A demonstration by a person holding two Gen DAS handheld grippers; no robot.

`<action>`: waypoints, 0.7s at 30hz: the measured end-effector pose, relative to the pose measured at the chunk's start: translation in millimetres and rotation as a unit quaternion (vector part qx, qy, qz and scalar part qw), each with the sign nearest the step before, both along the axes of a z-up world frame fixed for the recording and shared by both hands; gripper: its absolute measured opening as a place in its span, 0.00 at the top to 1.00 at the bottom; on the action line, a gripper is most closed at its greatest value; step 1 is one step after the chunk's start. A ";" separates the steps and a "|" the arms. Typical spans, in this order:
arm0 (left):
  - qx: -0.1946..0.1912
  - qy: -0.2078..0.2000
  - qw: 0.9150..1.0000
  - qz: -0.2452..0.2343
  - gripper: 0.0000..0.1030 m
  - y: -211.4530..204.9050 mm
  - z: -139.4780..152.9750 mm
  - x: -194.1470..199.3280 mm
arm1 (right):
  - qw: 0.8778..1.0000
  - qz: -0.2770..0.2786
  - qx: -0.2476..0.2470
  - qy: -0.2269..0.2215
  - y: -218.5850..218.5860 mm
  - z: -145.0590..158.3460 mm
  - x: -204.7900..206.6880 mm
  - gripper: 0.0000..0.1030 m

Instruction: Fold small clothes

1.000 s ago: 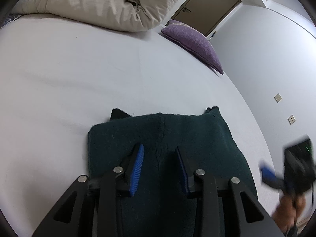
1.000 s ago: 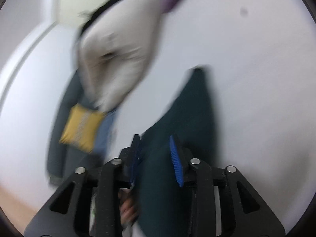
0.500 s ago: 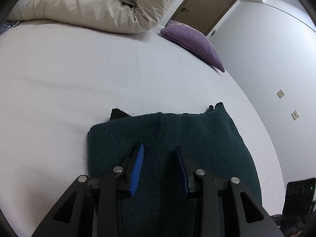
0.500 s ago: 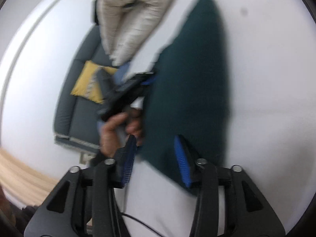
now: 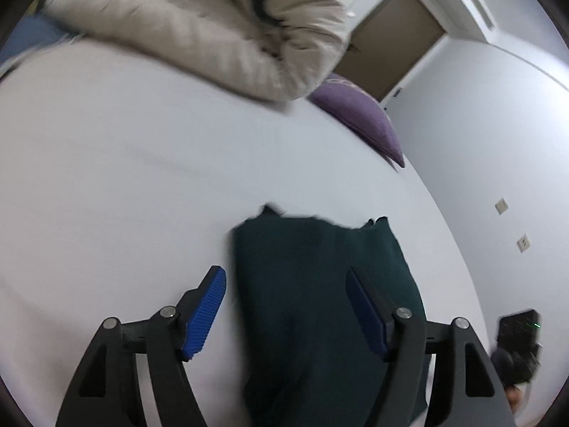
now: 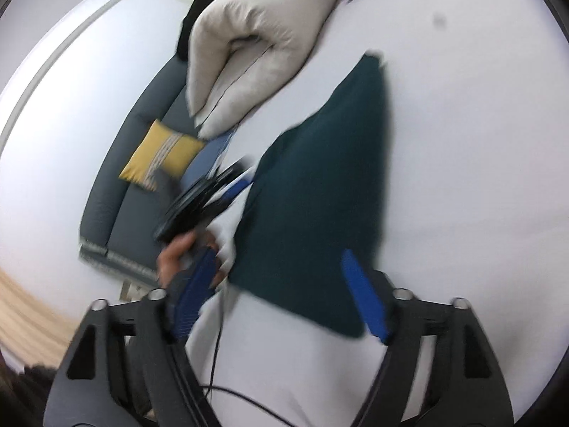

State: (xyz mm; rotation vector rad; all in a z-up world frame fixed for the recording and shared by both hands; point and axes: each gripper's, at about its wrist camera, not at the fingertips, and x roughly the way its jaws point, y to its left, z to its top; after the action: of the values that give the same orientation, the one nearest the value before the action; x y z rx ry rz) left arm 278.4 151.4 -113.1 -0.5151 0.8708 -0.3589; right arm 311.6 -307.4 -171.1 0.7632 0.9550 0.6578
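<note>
On the white bed (image 5: 142, 178) lies a beige duvet (image 5: 213, 28), and nearer, flat, the folded dark green garment (image 5: 320, 284). Above it, the left gripper (image 5: 286, 311) and right gripper (image 6: 281, 295) are both opening wide, gripping nothing.

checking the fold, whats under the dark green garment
The dark green garment lies folded on the white bed sheet, which shows all around it. Whatever sits between its layers or directly beneath is covered.
</note>
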 end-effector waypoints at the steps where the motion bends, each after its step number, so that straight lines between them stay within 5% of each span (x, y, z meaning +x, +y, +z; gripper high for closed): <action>1: -0.013 0.019 1.000 -0.001 0.30 5.9 -6.2 -2.5 | 1.000 -0.009 0.000 0.005 -8.2 0.5 4.3 0.26; 10: -0.070 0.109 0.990 -0.052 0.30 1.4 -44.6 -4.4 | 0.995 -0.016 0.014 0.094 4.0 -57.7 60.0 0.27; 16: -0.093 0.145 0.982 -0.079 0.31 -17.3 -50.7 12.7 | 0.994 -0.002 0.050 0.097 18.5 -62.7 78.1 0.26; 18: -0.131 0.162 0.974 -0.088 0.31 -20.0 -55.7 21.7 | 0.994 0.004 0.041 0.101 27.1 -65.1 83.8 0.26; 21: -0.182 0.184 0.962 -0.087 0.51 -18.8 -66.7 30.2 | 0.993 0.001 0.050 0.105 32.3 -65.4 88.2 0.26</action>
State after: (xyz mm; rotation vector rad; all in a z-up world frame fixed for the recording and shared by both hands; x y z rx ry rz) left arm 308.6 132.7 -179.9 -0.8674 1.2244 -0.6015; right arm 399.8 -275.1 -236.5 0.9335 1.1218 0.6382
